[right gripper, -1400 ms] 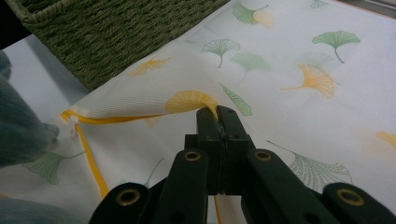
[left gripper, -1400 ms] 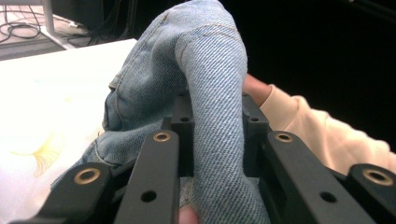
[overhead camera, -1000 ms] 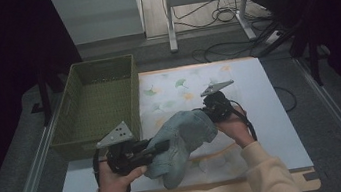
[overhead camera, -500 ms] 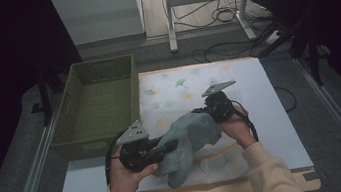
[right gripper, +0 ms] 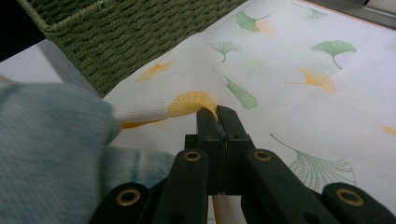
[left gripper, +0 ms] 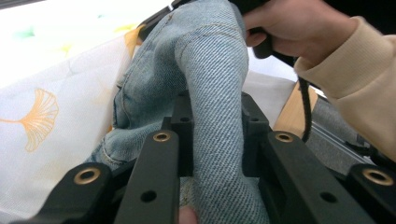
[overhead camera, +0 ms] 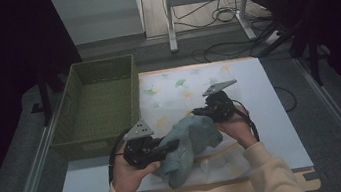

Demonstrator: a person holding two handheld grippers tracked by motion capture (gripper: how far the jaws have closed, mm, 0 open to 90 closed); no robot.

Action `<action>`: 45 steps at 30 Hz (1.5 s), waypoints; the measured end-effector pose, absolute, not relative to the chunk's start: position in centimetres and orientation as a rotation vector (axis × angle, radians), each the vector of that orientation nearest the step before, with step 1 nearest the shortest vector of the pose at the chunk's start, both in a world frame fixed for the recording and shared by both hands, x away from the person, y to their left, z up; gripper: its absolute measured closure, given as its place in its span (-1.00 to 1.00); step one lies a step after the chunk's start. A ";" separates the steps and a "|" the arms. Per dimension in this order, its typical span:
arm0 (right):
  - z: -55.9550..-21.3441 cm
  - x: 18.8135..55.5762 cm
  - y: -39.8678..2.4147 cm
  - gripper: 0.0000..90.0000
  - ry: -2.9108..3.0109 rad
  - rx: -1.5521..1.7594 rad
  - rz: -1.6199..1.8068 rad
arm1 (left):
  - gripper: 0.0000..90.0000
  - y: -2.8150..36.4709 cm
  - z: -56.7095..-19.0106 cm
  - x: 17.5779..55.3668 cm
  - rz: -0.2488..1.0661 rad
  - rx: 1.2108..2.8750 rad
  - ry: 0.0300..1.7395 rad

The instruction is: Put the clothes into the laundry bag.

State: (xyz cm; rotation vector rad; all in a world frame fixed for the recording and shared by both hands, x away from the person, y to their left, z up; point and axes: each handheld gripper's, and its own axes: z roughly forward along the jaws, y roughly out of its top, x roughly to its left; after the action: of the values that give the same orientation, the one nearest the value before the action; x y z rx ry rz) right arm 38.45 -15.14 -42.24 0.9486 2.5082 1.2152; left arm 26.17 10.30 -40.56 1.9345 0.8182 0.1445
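At the bottom centre of the left gripper view, the left gripper [left gripper: 212,135] clamps a thick roll of the denim garment [left gripper: 205,60] between its 2 jaws, the fabric running up the frame's middle. In the right gripper view, the right gripper [right gripper: 217,116] is clenched on a fold of the leaf-print cloth [right gripper: 299,93], denim at lower left. Beyond, at upper left, stands the green basket [right gripper: 116,28].

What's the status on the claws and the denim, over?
Left claw clamped on a denim fold. Right claw shut, pinching the leaf-print cloth. Denim bunched on the cloth. Green basket alongside, nothing blocking.
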 end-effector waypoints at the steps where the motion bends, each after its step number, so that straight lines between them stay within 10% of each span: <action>1: -42.1 38.4 -15.1 0.98 2.506 0.944 1.215 | 0.64 10.2 -40.6 26.3 0.144 1.937 0.821; 45: -41.7 37.3 -15.3 0.99 2.491 0.911 1.247 | 0.64 7.4 -43.3 29.4 0.138 1.968 0.908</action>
State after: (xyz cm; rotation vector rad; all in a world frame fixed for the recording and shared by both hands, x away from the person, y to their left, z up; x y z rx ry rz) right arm 37.30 -15.28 -41.69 0.9112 2.4912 1.2475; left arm 29.41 7.42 -43.25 1.9678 0.9081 0.1382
